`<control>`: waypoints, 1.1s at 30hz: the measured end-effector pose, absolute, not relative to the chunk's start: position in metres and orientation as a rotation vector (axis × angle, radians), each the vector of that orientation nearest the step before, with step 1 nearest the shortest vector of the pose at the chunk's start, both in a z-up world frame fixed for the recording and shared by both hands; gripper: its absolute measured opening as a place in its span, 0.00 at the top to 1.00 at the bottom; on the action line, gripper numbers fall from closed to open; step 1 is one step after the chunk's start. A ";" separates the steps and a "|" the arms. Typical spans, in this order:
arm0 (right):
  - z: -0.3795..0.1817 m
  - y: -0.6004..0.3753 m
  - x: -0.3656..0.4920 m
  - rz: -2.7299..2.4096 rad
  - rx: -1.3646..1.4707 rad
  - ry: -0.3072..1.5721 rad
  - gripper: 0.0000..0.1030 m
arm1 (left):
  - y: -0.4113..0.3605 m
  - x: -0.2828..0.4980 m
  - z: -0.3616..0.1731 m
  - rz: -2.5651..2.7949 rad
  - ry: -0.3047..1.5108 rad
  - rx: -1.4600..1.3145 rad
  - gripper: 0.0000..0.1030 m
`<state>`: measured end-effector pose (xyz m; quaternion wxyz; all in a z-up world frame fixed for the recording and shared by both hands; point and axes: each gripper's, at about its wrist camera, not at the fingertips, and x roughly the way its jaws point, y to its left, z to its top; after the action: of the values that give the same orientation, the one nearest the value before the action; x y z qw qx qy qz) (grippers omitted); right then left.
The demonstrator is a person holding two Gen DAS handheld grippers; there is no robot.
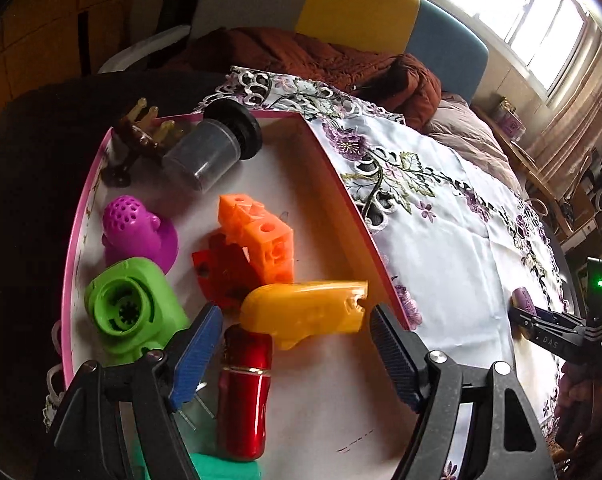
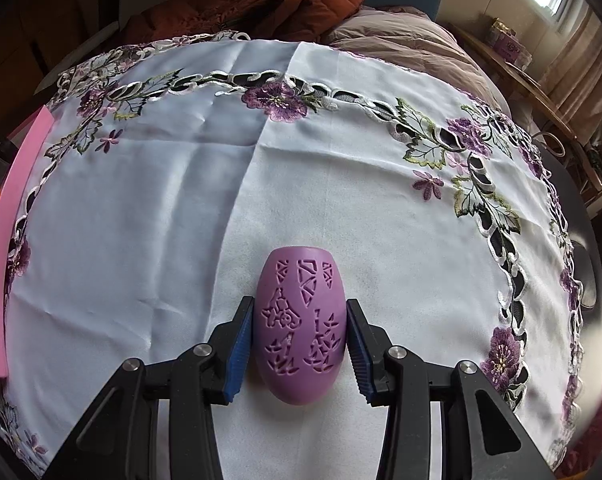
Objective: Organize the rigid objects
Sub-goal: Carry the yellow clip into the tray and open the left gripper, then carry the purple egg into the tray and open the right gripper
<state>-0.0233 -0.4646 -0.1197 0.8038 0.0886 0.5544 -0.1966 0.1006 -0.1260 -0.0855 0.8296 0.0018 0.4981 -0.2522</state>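
The left gripper (image 1: 295, 344) is seen spread wide above the white tray (image 1: 301, 400), with nothing pressed by its blue pads. Between the two fingers a yellow plastic piece (image 1: 305, 310) is found, and it is lying partly over a red metallic cylinder (image 1: 245, 392), so the upper end of the cylinder is hidden. Whether the pads touch the yellow piece cannot be told. Just beside the left finger a green housing (image 1: 131, 308) is placed near the left rim of the tray. Behind it a purple perforated piece (image 1: 137, 232) is seen, and in the middle an orange block (image 1: 261, 236) is resting on a dark red piece (image 1: 221, 272), which is mostly covered. At the far corner a grey cylinder with a black cap (image 1: 213, 148) is lying on its side, and a brown object (image 1: 141, 132) behind it is hard to make out.

The right gripper (image 2: 299, 340) is closed on a purple egg-shaped shell (image 2: 299, 328) with cut-out patterns, and both pads are pressed against its sides. The shell is held over the embroidered tablecloth (image 2: 141, 200), well apart from the pink tray rim (image 2: 13, 208) at the left edge. Its lower side is hidden, so contact with the cloth cannot be judged.
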 end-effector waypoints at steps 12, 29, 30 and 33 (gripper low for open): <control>-0.119 -0.464 -0.025 -0.424 0.175 1.185 0.57 | -0.108 0.069 -0.067 -0.451 0.983 0.068 0.25; -0.114 -0.457 -0.024 -0.385 0.174 1.167 0.57 | -0.071 0.048 -0.037 -0.356 0.887 0.076 0.25; -0.113 -0.456 -0.024 -0.379 0.176 1.167 0.57 | -0.069 0.048 -0.037 -0.350 0.889 0.074 0.25; -0.113 -0.454 -0.024 -0.368 0.173 1.167 0.57 | -0.063 0.046 -0.038 -0.339 0.889 0.066 0.25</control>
<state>-0.0244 -0.4540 -0.1131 0.8149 0.0812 0.5473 -0.1726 0.0465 -0.0626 -0.0377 0.8885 0.0319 0.4277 -0.1630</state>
